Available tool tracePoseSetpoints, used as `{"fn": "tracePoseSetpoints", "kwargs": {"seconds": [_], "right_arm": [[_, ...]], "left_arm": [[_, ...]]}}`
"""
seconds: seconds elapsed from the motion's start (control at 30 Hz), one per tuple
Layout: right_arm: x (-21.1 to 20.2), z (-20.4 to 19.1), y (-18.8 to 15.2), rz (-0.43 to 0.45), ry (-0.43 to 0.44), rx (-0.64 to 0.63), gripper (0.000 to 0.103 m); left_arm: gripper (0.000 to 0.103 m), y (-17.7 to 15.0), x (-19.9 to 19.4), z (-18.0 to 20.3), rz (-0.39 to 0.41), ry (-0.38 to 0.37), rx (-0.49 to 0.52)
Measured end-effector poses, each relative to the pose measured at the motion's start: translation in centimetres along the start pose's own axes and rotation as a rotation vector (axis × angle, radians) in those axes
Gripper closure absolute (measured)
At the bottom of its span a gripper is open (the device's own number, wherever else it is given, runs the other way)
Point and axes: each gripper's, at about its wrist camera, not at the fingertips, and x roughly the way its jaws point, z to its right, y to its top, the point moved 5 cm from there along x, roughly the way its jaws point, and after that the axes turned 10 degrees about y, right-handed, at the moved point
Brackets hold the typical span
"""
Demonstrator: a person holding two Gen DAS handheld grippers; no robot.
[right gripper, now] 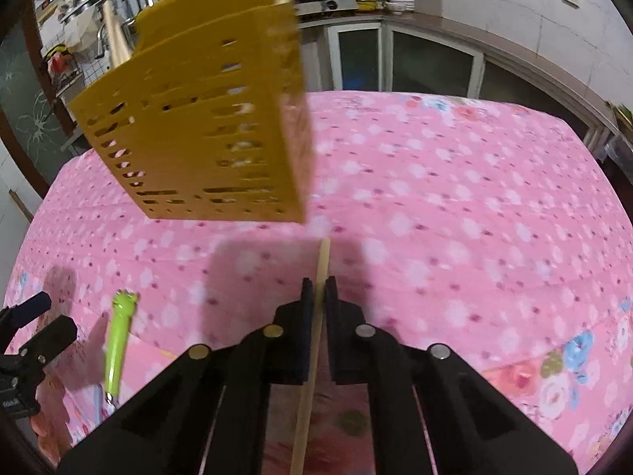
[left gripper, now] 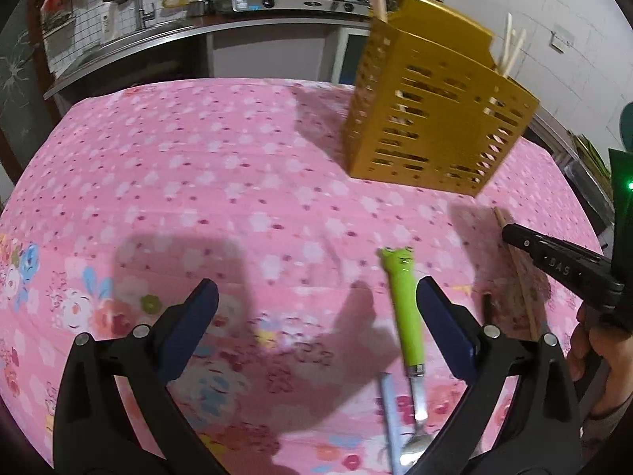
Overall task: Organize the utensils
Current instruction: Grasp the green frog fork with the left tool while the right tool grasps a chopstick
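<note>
While your right gripper (right gripper: 319, 289) pinches the light, stiff, slippery chopstick (right gripper: 312, 340) mid-shaft, your left gripper (left gripper: 316, 304) gapes wide and empty beside the spoon (left gripper: 407, 316); grip firmly.

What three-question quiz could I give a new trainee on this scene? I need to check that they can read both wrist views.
1. True or false: the right gripper is shut on a pale wooden chopstick.
2. The green frog-topped spoon lies on the pink floral tablecloth: A) inside the holder, B) between the open left gripper's fingers, near its right finger, C) under the stove.
3. Fill in: the slotted yellow plastic utensil holder already contains several ____.

Key: 1 true; 2 B; 3 chopsticks.
</note>
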Motion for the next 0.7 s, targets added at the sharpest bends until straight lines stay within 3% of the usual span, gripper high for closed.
{"fn": "tracePoseSetpoints", "kwargs": {"seconds": [0.23, 0.6, 0.7], "right_arm": [[-1.9, 3.9, -0.8, -0.012, -0.021, 0.024, 0.097], [-1.5, 5.4, -0.9, -0.059, -0.001, 0.06, 0.096], [-0.9, 5.6, -0.4, -0.085, 0.005, 0.08, 0.096]], "left_arm": [[0.034, -0.8, 0.9, 2.9, -0.067, -0.032, 0.056], [0.04, 0.1, 2.4, 5.2, -0.11, -0.013, 0.105], [0.048, 0.4, 2.8, 5.5, -0.119, 0.005, 0.118]]}}
